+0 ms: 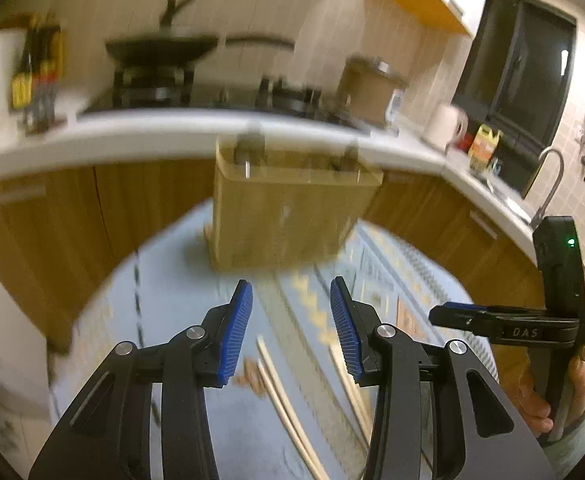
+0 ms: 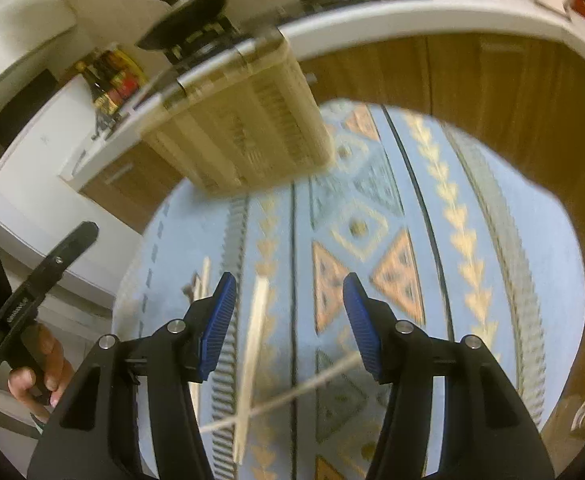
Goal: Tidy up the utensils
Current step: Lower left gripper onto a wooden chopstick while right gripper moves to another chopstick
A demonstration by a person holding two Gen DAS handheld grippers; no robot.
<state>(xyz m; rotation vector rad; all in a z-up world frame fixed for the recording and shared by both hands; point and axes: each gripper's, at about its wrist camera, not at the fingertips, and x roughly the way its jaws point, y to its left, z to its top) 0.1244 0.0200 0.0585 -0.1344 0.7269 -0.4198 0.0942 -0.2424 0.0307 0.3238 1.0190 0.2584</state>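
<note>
A beige slotted utensil holder stands at the far side of a round table under a blue patterned cloth. Several pale wooden chopsticks lie loose on the cloth, and two of them cross in the right wrist view. My left gripper hangs open above the chopsticks with nothing between its blue pads. My right gripper is open too, over one chopstick, gripping nothing. Both views are blurred by motion.
Behind the table runs a white counter over wooden cabinets, with a wok on a stove, sauce bottles and a sink tap. A person's hand holds the other gripper at each view's edge.
</note>
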